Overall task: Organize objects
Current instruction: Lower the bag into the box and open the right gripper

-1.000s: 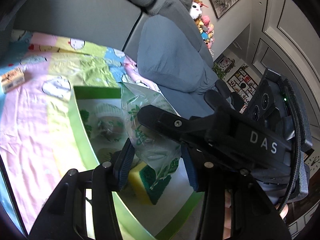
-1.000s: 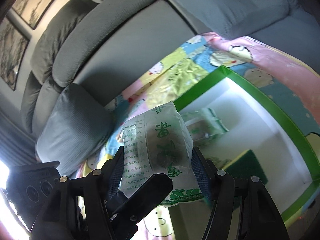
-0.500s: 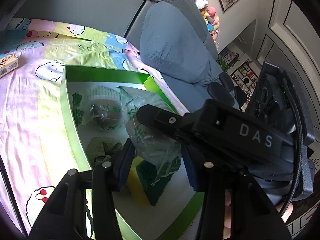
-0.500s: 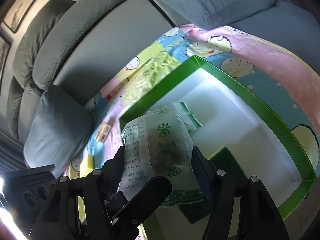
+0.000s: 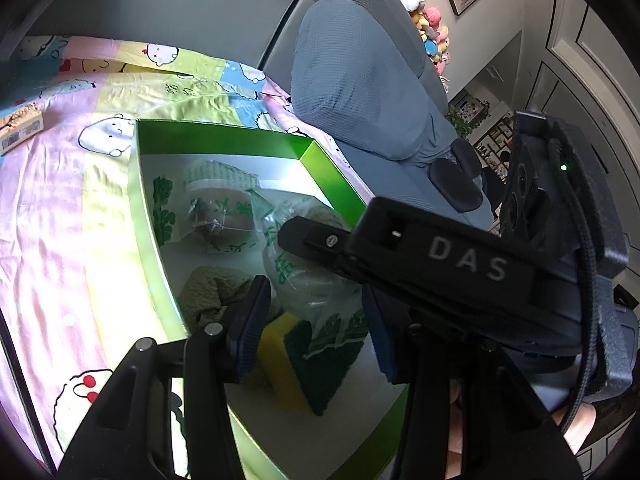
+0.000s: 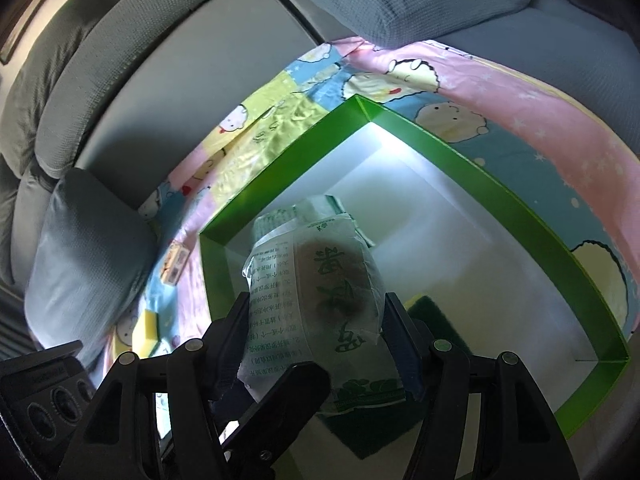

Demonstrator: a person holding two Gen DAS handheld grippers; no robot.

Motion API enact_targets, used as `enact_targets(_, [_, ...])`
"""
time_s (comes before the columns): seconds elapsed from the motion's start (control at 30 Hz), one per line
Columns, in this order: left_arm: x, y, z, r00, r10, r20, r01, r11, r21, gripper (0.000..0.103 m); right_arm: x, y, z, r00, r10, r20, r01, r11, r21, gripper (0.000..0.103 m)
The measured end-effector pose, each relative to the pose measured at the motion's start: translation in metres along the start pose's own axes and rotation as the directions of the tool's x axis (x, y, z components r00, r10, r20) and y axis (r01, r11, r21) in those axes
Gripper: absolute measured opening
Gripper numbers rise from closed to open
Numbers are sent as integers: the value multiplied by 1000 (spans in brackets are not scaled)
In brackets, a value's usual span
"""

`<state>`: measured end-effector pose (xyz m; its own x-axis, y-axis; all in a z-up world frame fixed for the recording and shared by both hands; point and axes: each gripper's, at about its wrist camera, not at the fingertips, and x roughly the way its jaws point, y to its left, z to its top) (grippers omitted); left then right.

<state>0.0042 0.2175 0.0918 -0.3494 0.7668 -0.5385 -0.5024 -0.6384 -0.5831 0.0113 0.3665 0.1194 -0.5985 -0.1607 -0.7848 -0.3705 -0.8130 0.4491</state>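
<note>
Both tools have carried the packet (image 6: 320,292) lower into the green box (image 6: 520,216).

box (image 5: 224,148) on blanket (image 5: 60,240) | sponge (image 5: 304,364), cloth (image 5: 208,288) inside box

The left gripper (image 5: 316,328) frames a clear green-printed packet (image 5: 312,280) held over a green-walled box (image 5: 224,146). Inside lie another packet (image 5: 216,216), an olive cloth (image 5: 208,292) and a yellow-and-green sponge (image 5: 304,364). The right gripper's black body (image 5: 460,264) crosses in front.
</note>
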Motion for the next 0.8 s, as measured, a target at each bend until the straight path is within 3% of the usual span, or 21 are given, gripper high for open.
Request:
enact_targets(0.4, [-26,4,5,999,-2,39,2,1000,0,48,-7,2,-1,999,7,35,-7,1000,0,66])
enact_targets(0.67, [-57,14,13,990,92,107,-94,995,15,57,-18,12,-1,995,37,88,-36,999,-18,66])
enact_targets(0.8, [-83,29,17,967,191,168,-195,981,6,63,-22,21,-3,992,66,103,-62,997,-47,66])
